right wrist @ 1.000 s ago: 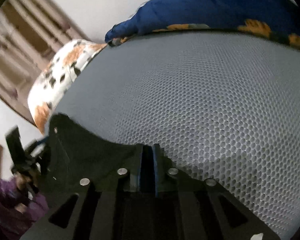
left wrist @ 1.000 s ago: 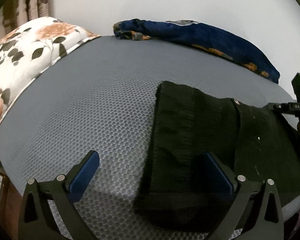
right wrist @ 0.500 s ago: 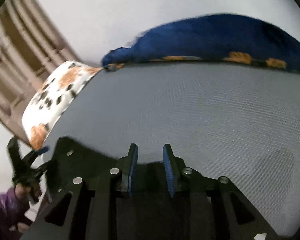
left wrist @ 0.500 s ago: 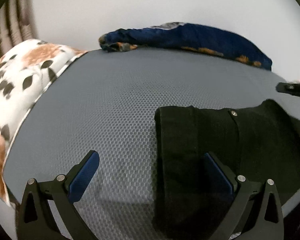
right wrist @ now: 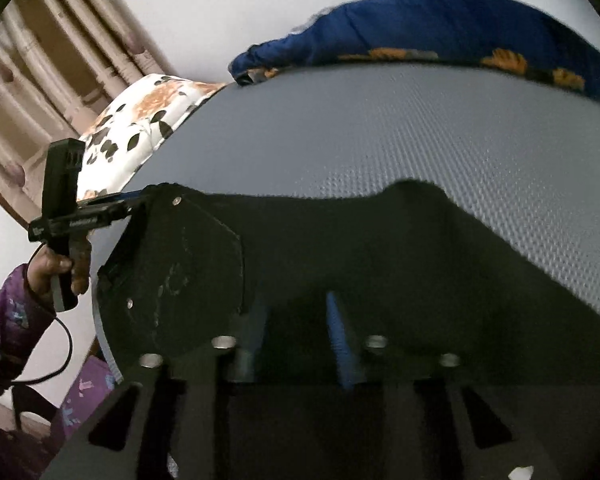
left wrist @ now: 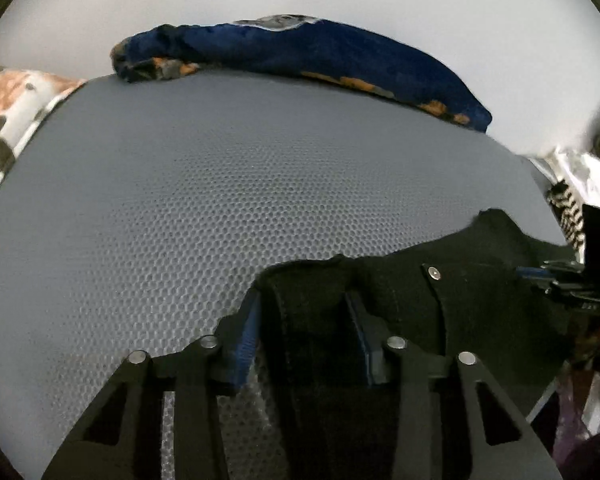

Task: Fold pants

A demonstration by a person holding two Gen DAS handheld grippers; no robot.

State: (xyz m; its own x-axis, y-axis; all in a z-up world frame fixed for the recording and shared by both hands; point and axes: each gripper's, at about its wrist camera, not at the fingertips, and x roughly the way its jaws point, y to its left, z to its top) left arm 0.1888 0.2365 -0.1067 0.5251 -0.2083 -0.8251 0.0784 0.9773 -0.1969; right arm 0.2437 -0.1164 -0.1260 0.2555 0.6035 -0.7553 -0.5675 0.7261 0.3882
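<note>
Gripping the black pants (left wrist: pixel 400 308) at two spots along one edge so you can carry it over as a fold; they lie on the grey mesh mattress (left wrist: pixel 220 200). Left tongs (left wrist: pixel 306 332) closing on a thick fabric bunch; right tongs (right wrist: pixel 296 334) closing too, cloth between them. Beyond the pants: blue blanket (left wrist: pixel 320 52), floral pillow (right wrist: pixel 148 112), both well clear.

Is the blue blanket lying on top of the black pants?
No: the blue blanket lies along the mattress's far edge, apart from the black pants at the near edge.
</note>
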